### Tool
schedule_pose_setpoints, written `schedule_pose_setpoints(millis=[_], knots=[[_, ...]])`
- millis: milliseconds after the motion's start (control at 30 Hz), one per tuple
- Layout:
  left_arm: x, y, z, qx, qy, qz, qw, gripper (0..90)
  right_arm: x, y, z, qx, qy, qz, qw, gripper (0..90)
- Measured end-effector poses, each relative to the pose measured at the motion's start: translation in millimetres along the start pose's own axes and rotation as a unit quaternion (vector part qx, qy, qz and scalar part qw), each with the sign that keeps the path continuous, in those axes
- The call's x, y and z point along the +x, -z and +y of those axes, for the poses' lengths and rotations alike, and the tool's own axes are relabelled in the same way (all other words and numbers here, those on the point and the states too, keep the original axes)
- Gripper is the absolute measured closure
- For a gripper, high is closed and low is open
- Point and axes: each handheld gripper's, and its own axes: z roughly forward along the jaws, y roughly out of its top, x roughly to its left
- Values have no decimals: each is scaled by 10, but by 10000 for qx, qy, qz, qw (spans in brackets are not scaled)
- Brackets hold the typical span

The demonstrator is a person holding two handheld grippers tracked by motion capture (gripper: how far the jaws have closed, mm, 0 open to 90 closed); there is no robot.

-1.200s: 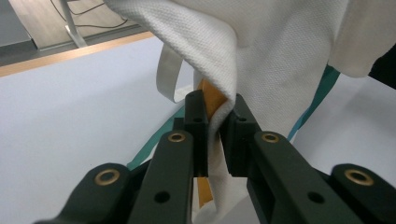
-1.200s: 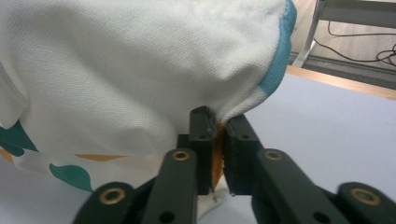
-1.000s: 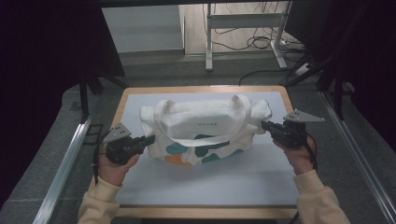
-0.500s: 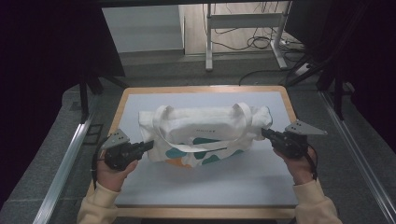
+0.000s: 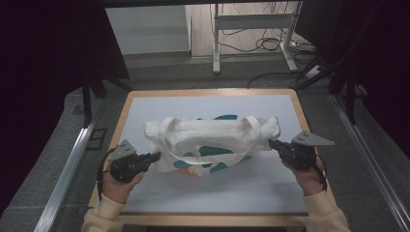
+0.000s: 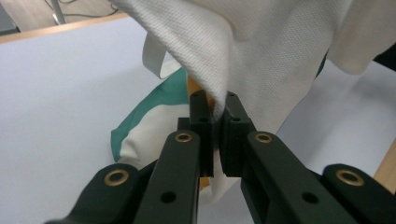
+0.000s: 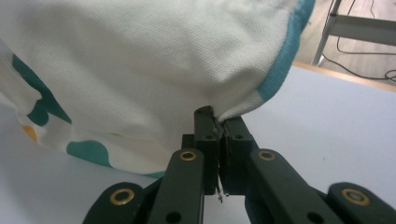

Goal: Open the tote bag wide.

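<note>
Cloth of the tote bag [image 5: 212,140] was pinched by both claws, left claw [image 5: 153,157] at 9 o'clock, right claw [image 5: 271,143] at 3; its long axis was stretched crosswise mid-desk [image 5: 212,193].

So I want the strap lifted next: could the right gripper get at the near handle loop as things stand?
Probably not yet: the right gripper is shut on the tote bag corner, as is the left gripper. The handle loop lies uncovered.
</note>
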Motion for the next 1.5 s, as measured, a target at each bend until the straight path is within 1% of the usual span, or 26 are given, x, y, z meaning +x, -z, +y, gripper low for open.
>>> schedule_pose_setpoints(millis=[333, 500, 633, 833, 1067, 1200, 1267, 1367, 1433, 1500], knots=[[-3, -72, -64, 104, -11, -14, 9999, 863, 6, -78, -85, 196, -9, 30, 9998, 863], [-14, -133, -106, 242, -70, 41, 9997, 865, 13, -137, -142, 348, 6, 42, 9994, 863], [-15, -183, -136, 337, -46, 81, 9994, 866, 15, -180, -181, 443, 29, 48, 9990, 863], [12, -251, -192, 481, -12, 73, 9988, 866, 17, -235, -232, 585, 19, 80, 9983, 862], [22, -304, -227, 571, -8, 87, 9983, 867, 24, -287, -296, 737, 12, 127, 9972, 863], [39, -354, -264, 690, -29, 122, 9975, 867, 35, -326, -336, 877, 49, 134, 9960, 862], [50, -373, -279, 701, 15, 121, 9975, 867, 41, -350, -359, 949, 69, 139, 9954, 862], [65, -383, -283, 735, 28, 113, 9972, 867, 39, -373, -380, 1051, 49, 163, 9943, 863], [66, -416, -301, 806, 1, 181, 9966, 867, 34, -392, -394, 1109, 47, 165, 9937, 862], [80, -470, -329, 917, 23, 162, 9956, 866, 36, -420, -419, 1220, 44, 167, 9924, 862]])
